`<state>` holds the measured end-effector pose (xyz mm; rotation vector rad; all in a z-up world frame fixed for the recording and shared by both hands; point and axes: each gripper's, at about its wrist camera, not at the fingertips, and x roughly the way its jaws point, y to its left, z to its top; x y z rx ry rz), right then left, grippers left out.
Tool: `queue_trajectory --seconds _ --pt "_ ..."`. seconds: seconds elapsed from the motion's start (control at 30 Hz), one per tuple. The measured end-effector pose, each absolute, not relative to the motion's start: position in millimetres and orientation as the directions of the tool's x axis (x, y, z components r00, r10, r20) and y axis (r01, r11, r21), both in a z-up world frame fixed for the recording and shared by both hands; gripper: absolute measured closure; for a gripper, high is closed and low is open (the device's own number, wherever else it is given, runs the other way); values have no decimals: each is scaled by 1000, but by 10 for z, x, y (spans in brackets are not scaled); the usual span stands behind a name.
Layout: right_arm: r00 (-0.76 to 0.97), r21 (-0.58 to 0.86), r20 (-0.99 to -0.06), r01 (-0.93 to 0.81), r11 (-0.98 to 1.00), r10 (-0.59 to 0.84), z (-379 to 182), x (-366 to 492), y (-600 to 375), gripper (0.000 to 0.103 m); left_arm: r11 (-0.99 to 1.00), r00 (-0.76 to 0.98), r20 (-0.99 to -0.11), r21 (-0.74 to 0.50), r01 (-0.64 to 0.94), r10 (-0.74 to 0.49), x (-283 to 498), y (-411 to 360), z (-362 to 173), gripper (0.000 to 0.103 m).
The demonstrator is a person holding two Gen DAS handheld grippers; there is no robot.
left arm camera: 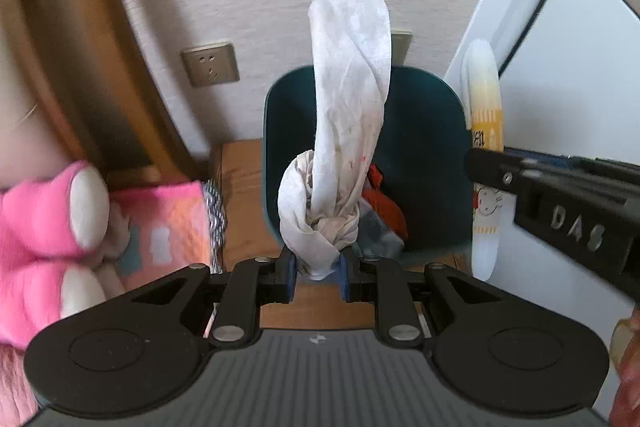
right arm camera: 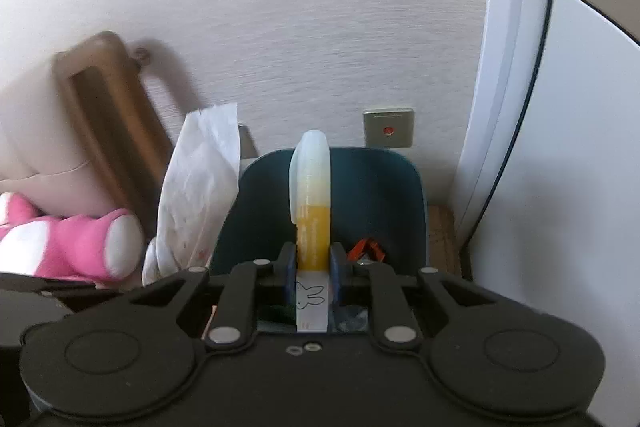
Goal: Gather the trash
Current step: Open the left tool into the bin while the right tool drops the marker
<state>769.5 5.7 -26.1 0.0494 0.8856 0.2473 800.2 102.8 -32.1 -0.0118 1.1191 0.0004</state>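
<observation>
Fingers (left arm camera: 298, 269) of my left gripper (left arm camera: 318, 277) clamped on the knotted base of a twisted white wipe (left arm camera: 348, 99); the loose tail stands up in front of the dark teal bin (left arm camera: 432, 131), the knot hanging at its near rim. Right gripper (right arm camera: 314, 275) likewise closed, pinching a flat yellow-and-white packet (right arm camera: 313, 195) with a rabbit printed on it, held upright on edge over the bin (right arm camera: 384, 195).

Bin sits on a wooden surface, likely floor, against the wall, between a wooden headboard (left arm camera: 72, 39) and a white panel (left arm camera: 560, 107). Red and grey scraps (left arm camera: 384, 207) already lie inside.

Judgement: release step. Best to carry both pieces further past the near rim before opening, since the wipe's knot looks barely over the edge and its tall tail could flop outward. Open one side at a time.

Pose: both grippers point forward and downward at the bin, side by side, right one close by on the left's right flank. Pink plush toy (left arm camera: 52, 227) well left, apart.
</observation>
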Motion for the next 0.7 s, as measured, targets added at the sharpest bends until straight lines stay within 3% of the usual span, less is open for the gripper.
queue_trajectory --seconds 0.33,0.7 --pt "516 85 -845 -127 988 139 -869 8316 147 87 997 315 -949 41 65 18 8730 1034 -938 84" --pt "418 88 -902 -70 994 109 -1362 8480 24 87 978 211 -977 72 194 31 8954 854 -1490 82"
